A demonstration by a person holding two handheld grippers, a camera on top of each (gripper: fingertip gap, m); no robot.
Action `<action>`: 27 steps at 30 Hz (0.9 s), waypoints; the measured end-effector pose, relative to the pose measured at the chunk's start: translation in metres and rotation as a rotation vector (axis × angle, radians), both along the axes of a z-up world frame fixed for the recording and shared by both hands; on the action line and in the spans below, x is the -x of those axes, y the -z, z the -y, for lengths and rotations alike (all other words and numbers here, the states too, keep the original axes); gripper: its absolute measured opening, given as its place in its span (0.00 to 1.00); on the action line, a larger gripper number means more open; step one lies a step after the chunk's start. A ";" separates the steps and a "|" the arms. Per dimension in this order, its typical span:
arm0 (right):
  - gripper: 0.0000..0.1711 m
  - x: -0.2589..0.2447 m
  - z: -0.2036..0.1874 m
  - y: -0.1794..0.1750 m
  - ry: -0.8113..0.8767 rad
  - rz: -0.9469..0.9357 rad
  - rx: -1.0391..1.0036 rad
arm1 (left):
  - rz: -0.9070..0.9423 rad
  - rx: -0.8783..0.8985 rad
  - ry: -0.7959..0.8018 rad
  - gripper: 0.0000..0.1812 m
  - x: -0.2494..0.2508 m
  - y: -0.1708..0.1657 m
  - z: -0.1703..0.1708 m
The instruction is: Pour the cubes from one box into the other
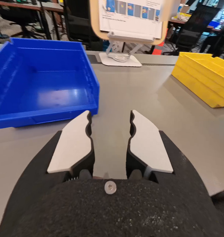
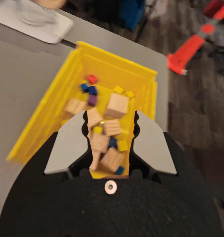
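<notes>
The blue box [image 1: 44, 82] is bright blue all over; the yellow box [image 2: 55, 115] is bright yellow; the cubes [image 2: 116, 106] in it are pale wood with thin lines, and small ones are red, blue, purple and yellow; the counter [image 1: 134, 102] is plain grey; the fingers [image 1: 75, 139] are white on top with black edges; the cone [image 2: 183, 55] is orange.

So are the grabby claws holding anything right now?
No. The left gripper is open over bare table. The right gripper is open above the yellow box of cubes, gripping nothing.
</notes>
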State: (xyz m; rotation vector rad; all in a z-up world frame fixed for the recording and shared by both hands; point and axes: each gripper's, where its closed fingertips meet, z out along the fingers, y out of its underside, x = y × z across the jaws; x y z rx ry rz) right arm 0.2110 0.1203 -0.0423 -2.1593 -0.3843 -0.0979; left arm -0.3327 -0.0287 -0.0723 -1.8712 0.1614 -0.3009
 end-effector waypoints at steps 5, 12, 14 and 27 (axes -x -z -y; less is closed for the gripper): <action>0.39 0.039 0.094 0.021 -0.004 -0.488 -0.098 | 0.074 0.037 -0.124 0.36 0.029 0.010 -0.005; 0.38 0.040 0.150 0.079 0.087 -0.593 -0.134 | 0.002 0.068 -0.196 0.35 0.051 0.028 -0.001; 0.38 0.026 0.151 0.074 0.129 -0.565 -0.191 | 0.003 0.114 -0.168 0.37 0.050 0.034 0.008; 0.36 0.007 0.144 0.069 0.141 -0.343 -0.261 | 0.043 0.053 -0.157 0.36 0.049 0.021 0.015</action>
